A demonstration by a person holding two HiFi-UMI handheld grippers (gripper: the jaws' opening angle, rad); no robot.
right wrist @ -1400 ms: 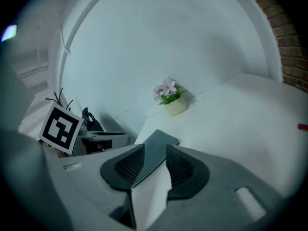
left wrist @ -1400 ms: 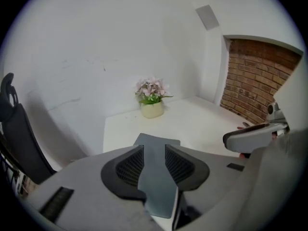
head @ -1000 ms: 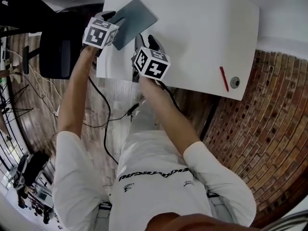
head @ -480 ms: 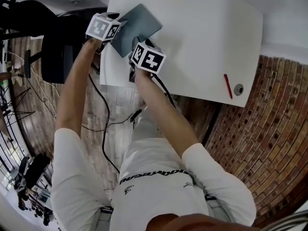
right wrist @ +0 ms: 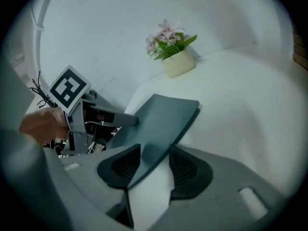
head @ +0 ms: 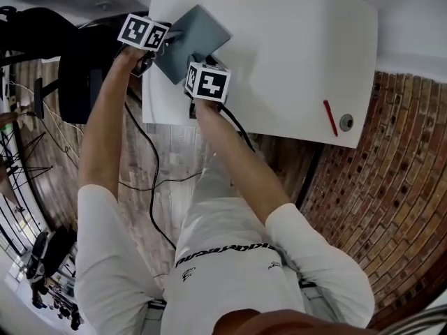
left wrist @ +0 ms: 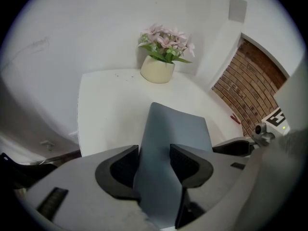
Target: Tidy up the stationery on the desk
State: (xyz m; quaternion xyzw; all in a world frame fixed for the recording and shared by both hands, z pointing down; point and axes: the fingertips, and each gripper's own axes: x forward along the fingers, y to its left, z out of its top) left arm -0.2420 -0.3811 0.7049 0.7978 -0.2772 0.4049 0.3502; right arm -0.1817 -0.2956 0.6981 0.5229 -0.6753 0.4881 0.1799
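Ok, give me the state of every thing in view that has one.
grey notebook: closed, between both grippers' jaws, at the desk corner
left gripper: open, jaws have just been opening, notebook between them
right gripper: open, notebook between its jaws
red pen: lying flat near the desk edge
flower pot: upright

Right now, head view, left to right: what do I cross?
black chair → grey notebook → red pen → small round grey cap
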